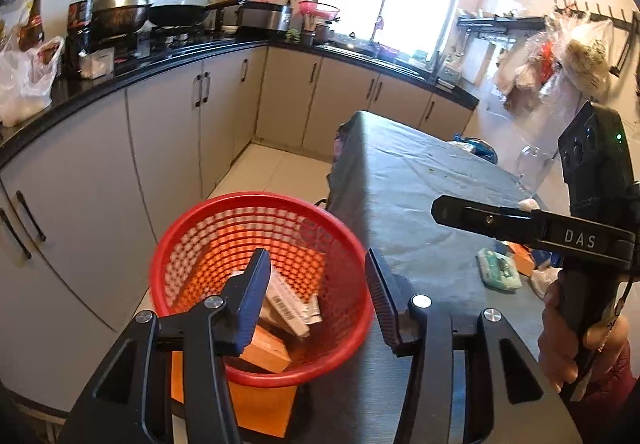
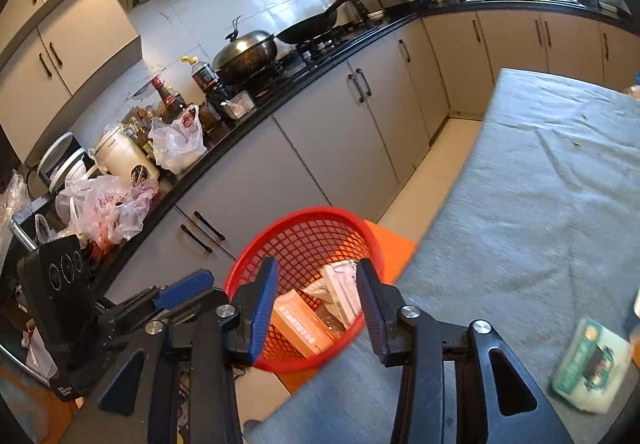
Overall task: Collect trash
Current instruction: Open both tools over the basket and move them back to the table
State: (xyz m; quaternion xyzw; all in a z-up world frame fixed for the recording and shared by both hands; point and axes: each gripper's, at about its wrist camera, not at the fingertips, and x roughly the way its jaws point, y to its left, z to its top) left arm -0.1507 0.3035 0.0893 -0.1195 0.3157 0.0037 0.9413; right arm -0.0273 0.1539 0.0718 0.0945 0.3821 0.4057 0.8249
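A red mesh basket (image 1: pixel 192 244) stands on an orange stool beside the table; it also shows in the right wrist view (image 2: pixel 304 220). It holds an orange box (image 1: pixel 266 350), a white barcoded box (image 1: pixel 286 304) and wrappers; the orange box (image 2: pixel 300 326) and a white packet (image 2: pixel 340 286) show from the right. My left gripper (image 1: pixel 316 292) is open and empty above the basket. My right gripper (image 2: pixel 318 296) is open and empty above the basket's table-side rim; it shows from the side in the left wrist view (image 1: pixel 460 214). A green-white tissue pack (image 1: pixel 498 268) lies on the grey-clothed table (image 1: pixel 412 180), also in the right wrist view (image 2: pixel 588 364).
An orange box (image 1: pixel 522 260) and a white crumpled scrap (image 1: pixel 528 204) lie on the table near the tissue pack. A black counter (image 2: pixel 224 152) with pots, bottles and plastic bags runs along the left over grey cabinets. Tiled floor lies between cabinets and table.
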